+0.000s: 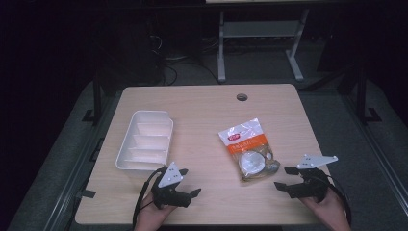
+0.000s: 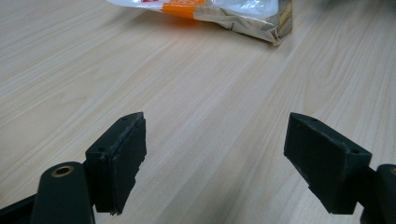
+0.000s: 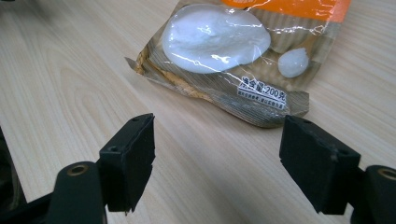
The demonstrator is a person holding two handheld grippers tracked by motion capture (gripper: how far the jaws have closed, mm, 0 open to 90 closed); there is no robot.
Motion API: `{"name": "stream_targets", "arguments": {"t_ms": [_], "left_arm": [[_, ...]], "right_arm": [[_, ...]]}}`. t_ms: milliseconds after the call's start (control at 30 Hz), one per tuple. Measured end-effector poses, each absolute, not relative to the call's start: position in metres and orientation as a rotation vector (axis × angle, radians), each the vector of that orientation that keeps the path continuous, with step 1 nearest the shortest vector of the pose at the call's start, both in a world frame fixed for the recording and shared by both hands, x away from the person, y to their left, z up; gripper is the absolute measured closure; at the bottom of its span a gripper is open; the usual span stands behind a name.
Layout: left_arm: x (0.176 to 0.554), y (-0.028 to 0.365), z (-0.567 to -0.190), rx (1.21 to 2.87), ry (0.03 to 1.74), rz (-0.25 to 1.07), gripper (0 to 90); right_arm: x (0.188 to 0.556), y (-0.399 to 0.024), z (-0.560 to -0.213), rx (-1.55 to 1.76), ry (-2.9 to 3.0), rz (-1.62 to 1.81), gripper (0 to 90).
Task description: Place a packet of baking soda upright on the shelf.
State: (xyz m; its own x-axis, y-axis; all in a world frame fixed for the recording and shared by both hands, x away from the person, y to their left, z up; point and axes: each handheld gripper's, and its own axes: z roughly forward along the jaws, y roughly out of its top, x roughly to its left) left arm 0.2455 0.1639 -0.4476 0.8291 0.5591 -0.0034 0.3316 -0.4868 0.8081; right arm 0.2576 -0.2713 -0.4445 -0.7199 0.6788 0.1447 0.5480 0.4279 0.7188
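Snack bag (image 1: 248,148), clear film with an orange band, lies flat on the bench (image 1: 202,110) right of centre, well apart from the white divided tray (image 1: 145,140) at the left. Right tongs (image 1: 285,177) sit just beside the bag's near corner, jaws wide apart with nothing between them and the bag's edge close ahead in the right gripper view. Left tongs (image 1: 190,182) rest near the tray's front end, likewise spread and empty, facing the bag across bare wood.
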Motion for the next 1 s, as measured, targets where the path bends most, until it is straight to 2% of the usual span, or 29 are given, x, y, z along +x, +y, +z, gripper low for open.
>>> {"name": "stream_targets", "arguments": {"t_ms": [233,533,1000], "left_arm": [[0.245,0.164,-0.447,2.105,0.655,0.324,19.9],[0.246,0.162,-0.449,2.112,0.662,0.325,19.7],[0.246,0.164,-0.448,2.107,0.656,0.325,19.5]], "right_arm": [[0.259,-0.272,-0.440,1.081,2.499,1.179,25.5],[0.285,-0.272,-0.430,1.096,2.515,1.204,23.5],[0.347,-0.253,-0.421,1.106,2.581,1.116,24.8]]}}
